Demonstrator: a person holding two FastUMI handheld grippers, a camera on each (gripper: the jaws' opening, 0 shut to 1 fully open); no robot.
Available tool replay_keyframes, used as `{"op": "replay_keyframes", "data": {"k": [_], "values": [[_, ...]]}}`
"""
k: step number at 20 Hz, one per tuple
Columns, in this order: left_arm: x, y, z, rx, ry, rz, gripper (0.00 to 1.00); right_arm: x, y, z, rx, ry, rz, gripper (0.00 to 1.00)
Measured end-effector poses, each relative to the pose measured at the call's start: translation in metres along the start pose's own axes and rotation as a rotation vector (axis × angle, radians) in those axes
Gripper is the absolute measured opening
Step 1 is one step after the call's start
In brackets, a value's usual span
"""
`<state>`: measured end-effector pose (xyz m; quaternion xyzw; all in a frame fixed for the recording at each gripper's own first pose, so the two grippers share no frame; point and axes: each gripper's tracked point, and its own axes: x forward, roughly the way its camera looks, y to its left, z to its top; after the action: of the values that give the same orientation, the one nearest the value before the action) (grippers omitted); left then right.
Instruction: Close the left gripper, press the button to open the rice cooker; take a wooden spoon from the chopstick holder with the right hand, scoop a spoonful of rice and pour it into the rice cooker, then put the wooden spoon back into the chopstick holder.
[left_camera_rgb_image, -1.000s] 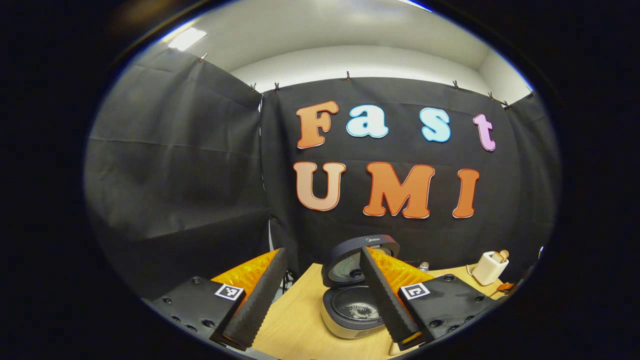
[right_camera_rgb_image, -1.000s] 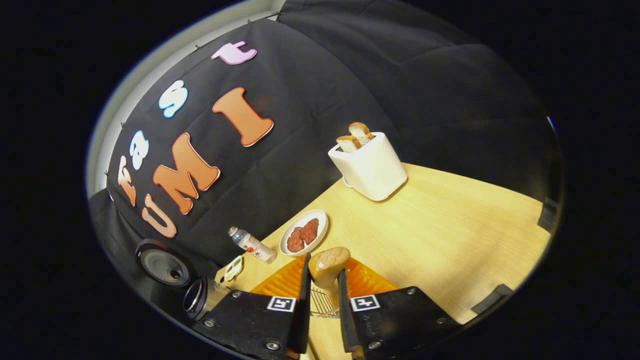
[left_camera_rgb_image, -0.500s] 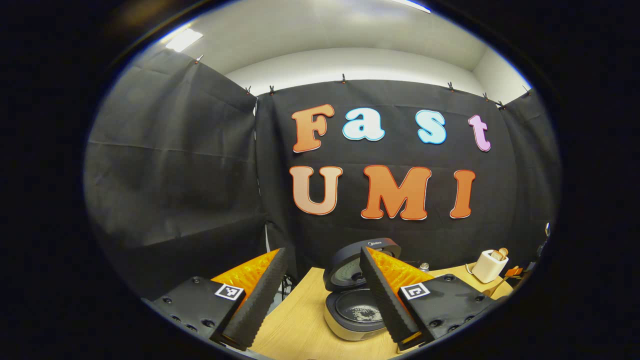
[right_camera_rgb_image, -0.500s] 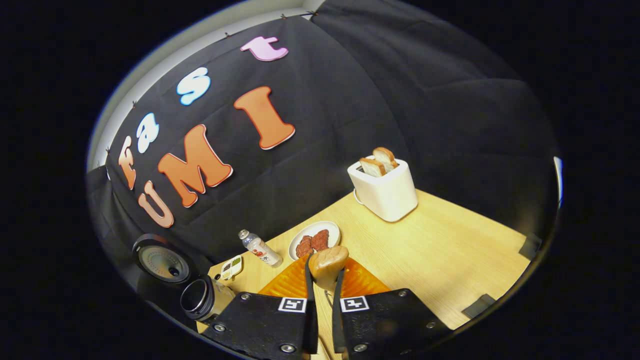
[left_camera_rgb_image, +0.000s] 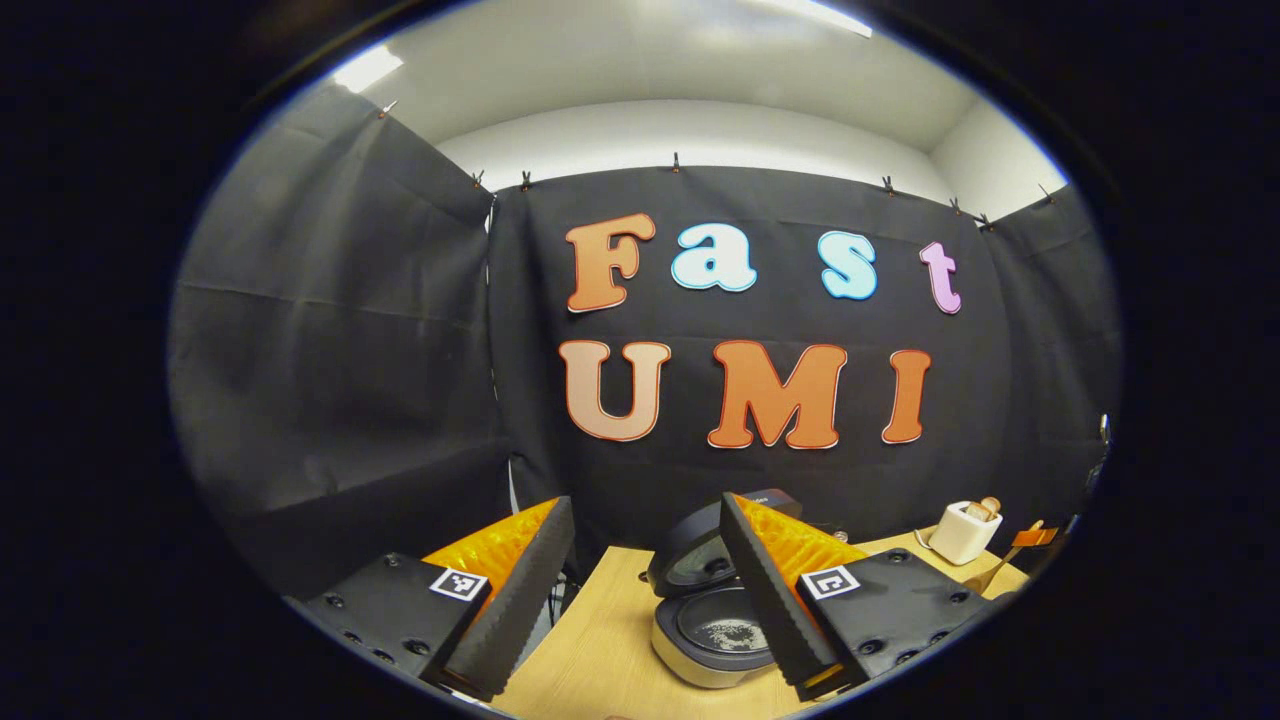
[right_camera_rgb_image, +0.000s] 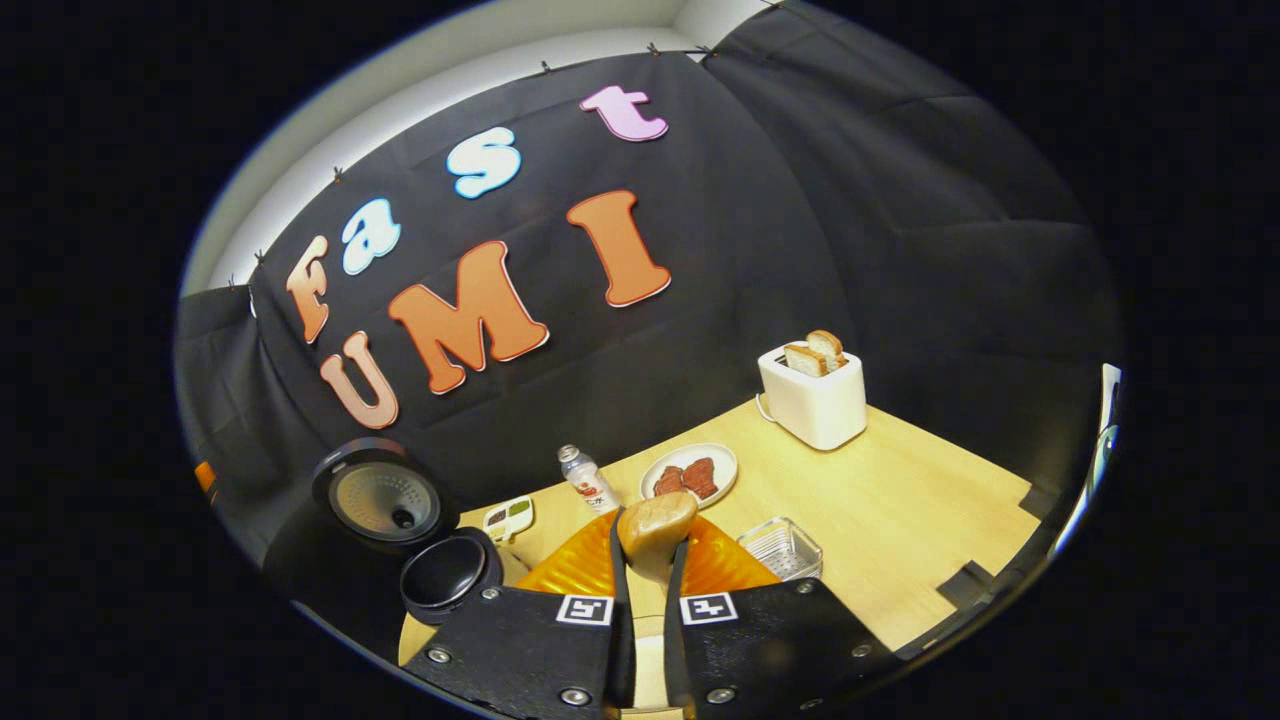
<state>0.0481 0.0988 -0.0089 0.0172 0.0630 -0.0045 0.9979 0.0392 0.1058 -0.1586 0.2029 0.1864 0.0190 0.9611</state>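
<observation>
The right gripper (right_camera_rgb_image: 641, 600) pinches the wooden spoon (right_camera_rgb_image: 655, 528) between its jaws above the desk (right_camera_rgb_image: 900, 500); the left gripper (left_camera_rgb_image: 640, 600) (jaws spread) faces the lid-up rice cooker (left_camera_rgb_image: 712, 620).

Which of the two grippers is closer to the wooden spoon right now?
Right. The right gripper is clamped on the wooden spoon; the left gripper hangs open by the rice cooker.

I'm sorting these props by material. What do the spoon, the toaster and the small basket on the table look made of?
Spoon: wood, smooth light tan, faint grain on the bowl between the right gripper's fingers. Toaster: probably plastic, a matte white shell with rounded corners. Basket: looks like thin metal wire, a see-through silvery grid. Table: pale wood-grain top, possibly laminate.
</observation>
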Motion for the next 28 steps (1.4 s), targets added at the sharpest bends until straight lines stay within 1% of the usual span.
{"op": "replay_keyframes", "data": {"k": [2, 4, 7, 11, 14, 16, 17, 20, 21, 22, 23, 24, 25, 26, 28], "values": [[-0.001, 0.003, 0.002, -0.004, -0.002, -0.012, 1.0, -0.006, 0.013, -0.019, -0.015, 0.012, 0.005, 0.1], [-0.002, 0.01, 0.008, 0.03, -0.021, 0.001, 1.0, -0.002, 0.02, -0.041, -0.055, 0.045, 0.002, 0.1], [-0.006, 0.004, 0.012, 0.035, -0.03, -0.015, 0.99, 0.008, 0.021, -0.073, -0.1, 0.104, -0.008, 0.1], [-0.01, 0.013, 0.014, 0.046, -0.042, 0.013, 0.96, 0.02, 0.016, -0.109, -0.164, 0.151, -0.03, 0.1], [-0.011, 0.011, 0.011, 0.053, -0.039, 0.009, 0.95, 0.019, 0.016, -0.132, -0.242, 0.177, -0.028, 0.1], [-0.009, 0.012, 0.009, 0.055, -0.034, 0.01, 0.98, 0.018, 0.022, -0.14, -0.299, 0.176, -0.013, 0.1], [-0.008, 0.011, 0.008, 0.049, -0.031, 0.007, 1.0, 0.018, 0.025, -0.142, -0.308, 0.177, -0.008, 0.11], [-0.008, 0.009, 0.003, 0.03, -0.022, 0.001, 0.95, 0.019, 0.036, -0.156, -0.249, 0.209, 0.019, 0.11], [-0.008, 0.01, 0.003, 0.031, -0.022, 0.001, 0.95, 0.018, 0.04, -0.161, -0.246, 0.217, 0.033, 0.11], [-0.009, 0.013, 0.001, 0.035, -0.022, 0.006, 1.0, 0.017, 0.044, -0.166, -0.239, 0.221, 0.046, 0.1], [-0.008, 0.015, 0.002, 0.038, -0.021, 0.01, 0.98, 0.017, 0.044, -0.168, -0.219, 0.223, 0.051, 0.11], [-0.008, 0.015, 0.001, 0.038, -0.021, 0.013, 1.0, 0.018, 0.044, -0.168, -0.183, 0.231, 0.053, 0.1], [-0.007, 0.016, 0.0, 0.034, -0.02, 0.014, 1.0, 0.019, 0.043, -0.167, -0.138, 0.235, 0.053, 0.11], [-0.007, 0.017, 0.0, 0.028, -0.018, 0.013, 0.98, 0.021, 0.041, -0.166, -0.081, 0.241, 0.054, 0.11], [-0.005, 0.016, -0.003, 0.021, -0.013, 0.012, 0.98, 0.02, 0.034, -0.165, 0.035, 0.257, 0.053, 0.11]]}}
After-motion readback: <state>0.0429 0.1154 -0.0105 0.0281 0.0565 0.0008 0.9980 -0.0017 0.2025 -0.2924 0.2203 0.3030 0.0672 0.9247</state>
